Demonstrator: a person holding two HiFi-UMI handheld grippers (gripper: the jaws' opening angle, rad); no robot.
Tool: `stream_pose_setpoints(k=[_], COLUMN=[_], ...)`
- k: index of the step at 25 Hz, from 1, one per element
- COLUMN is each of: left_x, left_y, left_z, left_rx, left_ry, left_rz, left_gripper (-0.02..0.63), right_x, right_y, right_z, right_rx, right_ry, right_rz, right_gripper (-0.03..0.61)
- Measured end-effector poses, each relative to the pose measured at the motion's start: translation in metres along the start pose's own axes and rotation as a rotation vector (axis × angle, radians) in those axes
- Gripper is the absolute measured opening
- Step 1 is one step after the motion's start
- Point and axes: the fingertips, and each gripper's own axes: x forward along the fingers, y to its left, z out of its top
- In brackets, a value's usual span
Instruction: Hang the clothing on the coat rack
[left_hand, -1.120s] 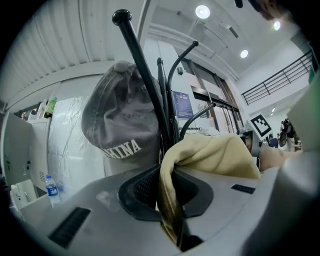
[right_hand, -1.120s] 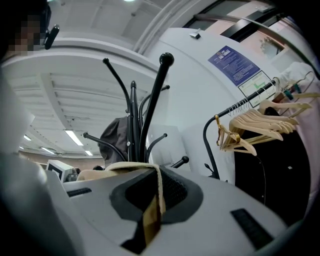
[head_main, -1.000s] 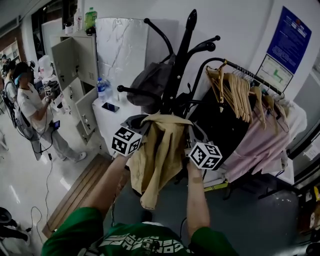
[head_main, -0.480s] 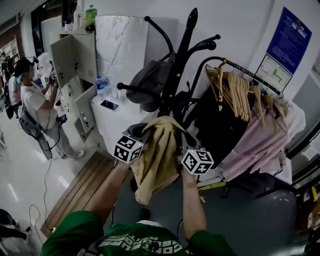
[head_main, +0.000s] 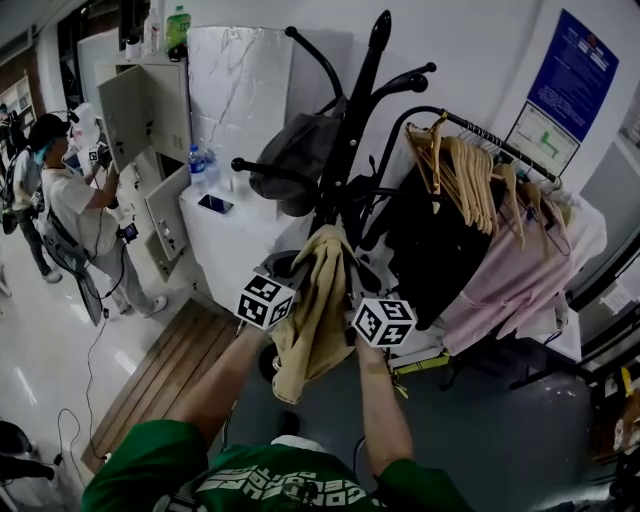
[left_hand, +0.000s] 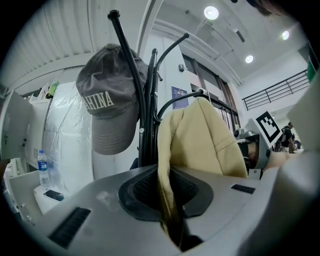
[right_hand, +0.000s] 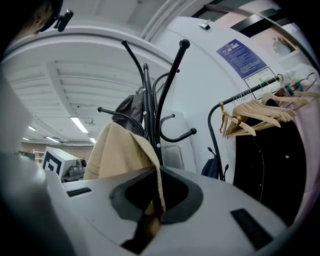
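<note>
A tan garment (head_main: 312, 310) hangs bunched between my two grippers, right in front of the black coat rack (head_main: 352, 120). My left gripper (head_main: 287, 272) is shut on one edge of the cloth (left_hand: 172, 200). My right gripper (head_main: 355, 285) is shut on the other edge (right_hand: 152, 207). The cloth's top arches up between them (left_hand: 200, 135), close to the rack's pole (left_hand: 146, 130). A grey cap (left_hand: 107, 110) hangs on one of the rack's left arms (head_main: 295, 160). The rack's upper hooks (right_hand: 172, 65) stand bare above the garment.
A rail with wooden hangers (head_main: 470, 180), dark clothes and pink clothes (head_main: 520, 280) stands to the right. A white table (head_main: 225, 235) with a bottle and a phone, and grey lockers (head_main: 150, 130), are at the left. A person (head_main: 70, 215) stands far left.
Both grippers have come closer together and moved up toward the rack. The garment, spread wide a second ago, is now gathered into a narrow bundle.
</note>
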Motion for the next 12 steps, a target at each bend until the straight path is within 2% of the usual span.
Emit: stream_pose_setpoints(k=[12], left_x=[-0.011], left_y=[-0.001], left_z=[0.0], left_rx=[0.067], left_ry=[-0.005], left_rz=[0.012], left_gripper=[0.038], right_x=[-0.008], right_y=[0.001], right_z=[0.004], right_rx=[-0.035], right_ry=[0.013], right_rz=[-0.022], right_gripper=[0.017])
